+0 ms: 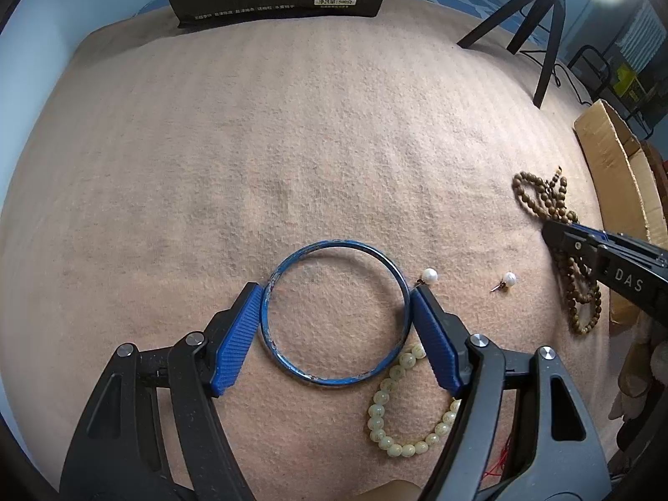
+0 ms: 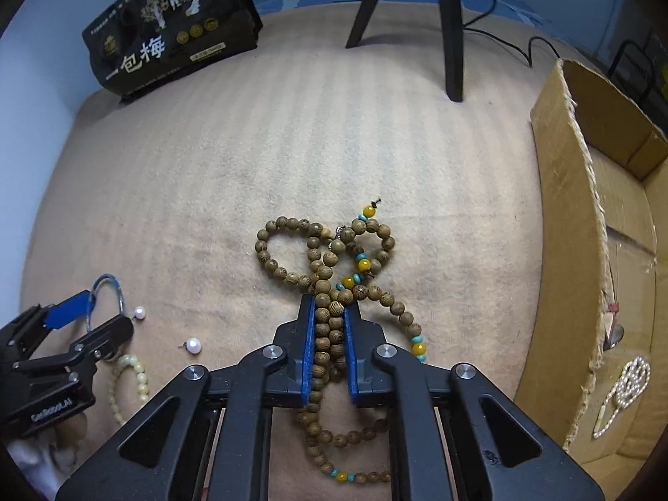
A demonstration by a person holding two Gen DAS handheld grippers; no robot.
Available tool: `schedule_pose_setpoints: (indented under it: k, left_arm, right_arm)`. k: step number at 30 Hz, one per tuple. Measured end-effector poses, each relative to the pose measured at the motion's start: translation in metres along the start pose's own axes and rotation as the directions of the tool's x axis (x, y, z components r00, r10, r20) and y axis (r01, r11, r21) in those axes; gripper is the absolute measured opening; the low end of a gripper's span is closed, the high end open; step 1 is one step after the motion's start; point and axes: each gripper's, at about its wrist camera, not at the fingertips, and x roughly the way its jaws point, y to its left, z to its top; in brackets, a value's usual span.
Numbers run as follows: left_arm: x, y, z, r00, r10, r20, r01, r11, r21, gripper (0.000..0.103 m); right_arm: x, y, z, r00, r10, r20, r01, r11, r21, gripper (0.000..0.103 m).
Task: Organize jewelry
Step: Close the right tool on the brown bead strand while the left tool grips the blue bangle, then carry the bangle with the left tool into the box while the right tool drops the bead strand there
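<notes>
Two grabs going at once here on the beige blanket (image 1: 334,146). Left gripper (image 1: 337,309) down around the blue bangle (image 1: 334,313), jaws spread wide with a pad touching the rim on each side, so basically clamped across its full width. Looks rigid and smooth, probably slippery, so squeezing edge to edge across the middle makes sense; off-centre and likely to squirt out. Right gripper (image 2: 330,325) pinched nearly together on a bunch of strands of the wooden bead necklace (image 2: 325,275), which sprawls in loops in front of and under the fingers. Floppy stuff, light, bound to dangle and swing once lifted, maybe snagging. Gathering several strands at once seems the safest hold. Pale bead bracelet (image 1: 401,409) lying just beside the bangle, partly under the left finger. Two pearl earrings (image 1: 509,279) close by, tiny and easy to lose. Cardboard box (image 2: 593,250) off to the right, already with a pearl strand (image 2: 626,388) inside.
</notes>
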Motion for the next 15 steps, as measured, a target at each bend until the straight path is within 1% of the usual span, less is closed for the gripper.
schedule_pose_setpoints:
  k: [6, 8, 12, 15]
  left_arm:
    - [-0.017, 0.004, 0.0, 0.999, -0.02, 0.036, 0.02, 1.0, -0.017, 0.074]
    - [-0.026, 0.005, 0.0, 0.998, -0.032, 0.052, 0.034, 0.999, -0.024, 0.074]
    - [-0.041, 0.007, -0.001, 0.995, -0.072, 0.075, 0.075, 0.996, -0.043, 0.074]
    - [-0.055, 0.004, -0.002, 0.992, -0.079, 0.101, 0.083, 0.996, -0.034, 0.074]
  right_arm:
    - [-0.023, -0.002, -0.006, 0.999, 0.017, 0.027, -0.017, 1.0, -0.003, 0.011]
    - [-0.038, 0.003, -0.017, 0.998, 0.014, 0.068, -0.014, 1.0, -0.003, 0.011]
    - [-0.06, 0.001, -0.019, 0.993, 0.031, 0.115, -0.031, 1.0, -0.006, 0.01]
    - [-0.075, -0.002, -0.022, 0.988, 0.048, 0.144, -0.047, 0.999, -0.007, 0.011]
